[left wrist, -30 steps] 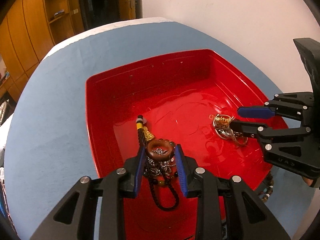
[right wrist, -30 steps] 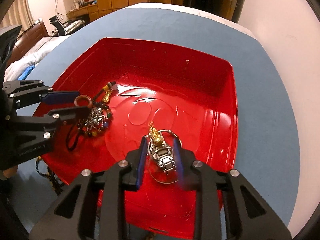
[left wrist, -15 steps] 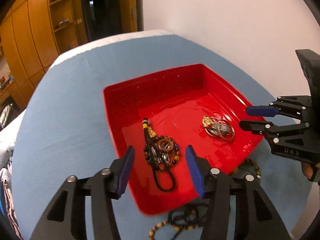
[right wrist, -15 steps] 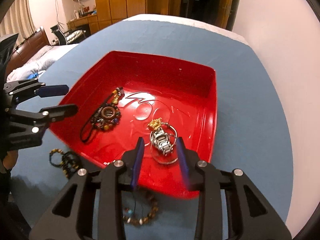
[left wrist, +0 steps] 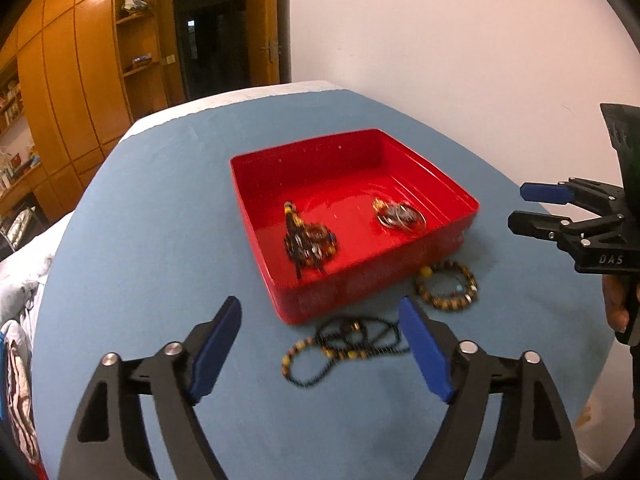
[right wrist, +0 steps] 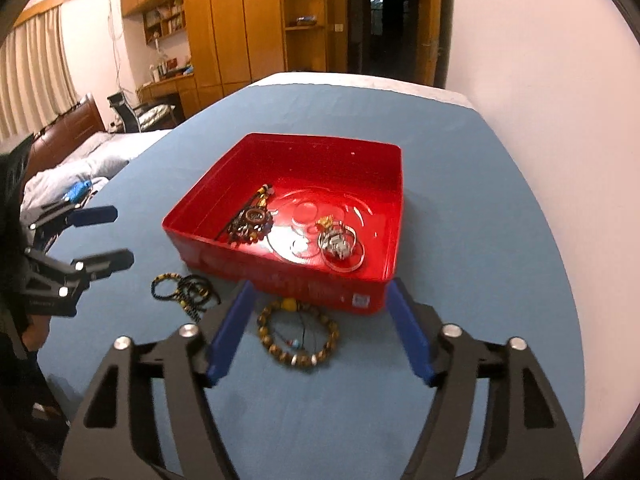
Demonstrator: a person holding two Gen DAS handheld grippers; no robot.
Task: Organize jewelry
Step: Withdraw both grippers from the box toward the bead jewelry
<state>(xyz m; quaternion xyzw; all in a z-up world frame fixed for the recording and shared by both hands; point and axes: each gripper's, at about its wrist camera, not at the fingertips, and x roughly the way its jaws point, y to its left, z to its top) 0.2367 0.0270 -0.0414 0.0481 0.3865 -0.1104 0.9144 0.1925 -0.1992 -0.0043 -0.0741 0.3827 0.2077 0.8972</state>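
Left gripper [left wrist: 320, 344]: we hold its jaws wide apart and empty, above the blue table [left wrist: 160, 240], short of the near corner of the red tray [left wrist: 456, 196].
Right gripper [right wrist: 320, 330]: we hold it spread wide too, gripping nothing, at the tray's near edge.
Change: a second ago each gripper closed around a piece inside the tray; now both are drawn back and opened.
Placed: we see the dark beaded cluster [left wrist: 310, 242] by the tray's left wall and the silver ring bunch [left wrist: 400, 216] toward its right wall.
Meaning: we judge two pieces stored and the next pick due.
Left to store: the brown bead bracelet [right wrist: 298, 334] lies between the right fingers; the black bead strands [left wrist: 340, 344] lie just off the tray's near corner, between the left fingers.
Room: we see open table around both pieces; the tray wall stands just beyond them, so we must lift over it.
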